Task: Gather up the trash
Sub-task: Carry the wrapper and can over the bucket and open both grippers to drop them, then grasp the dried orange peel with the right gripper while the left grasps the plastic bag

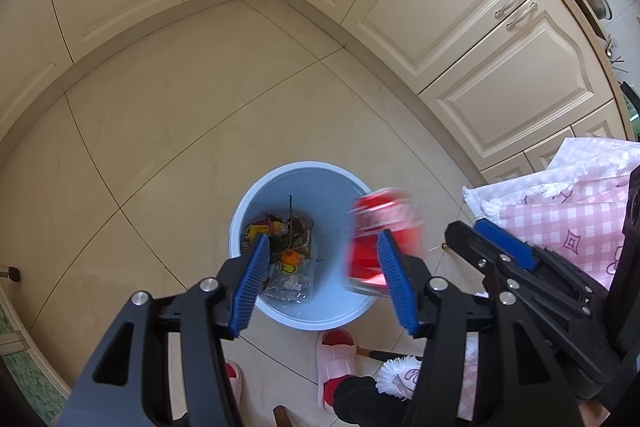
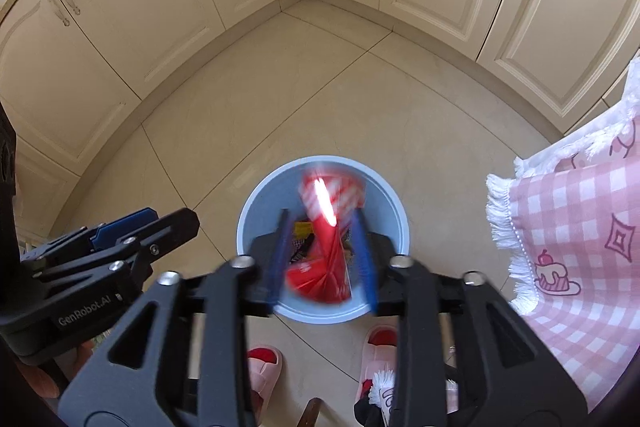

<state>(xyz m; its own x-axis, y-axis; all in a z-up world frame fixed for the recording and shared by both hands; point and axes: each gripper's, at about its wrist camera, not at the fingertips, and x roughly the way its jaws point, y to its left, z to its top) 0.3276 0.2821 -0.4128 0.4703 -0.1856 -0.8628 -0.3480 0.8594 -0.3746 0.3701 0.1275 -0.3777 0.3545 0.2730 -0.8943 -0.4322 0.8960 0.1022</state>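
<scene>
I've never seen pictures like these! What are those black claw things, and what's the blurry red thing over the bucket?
A person holds a grabber tool in each hand. Each has a small camera looking along its jaws: one picture is from the left gripper, the other from the right gripper. On the floor stands a blue bin with rubbish inside. The left jaws are open and empty. The red packet is between the right jaws, which seem not to press it; it is blurred, so it is probably dropping into the bin.
</scene>
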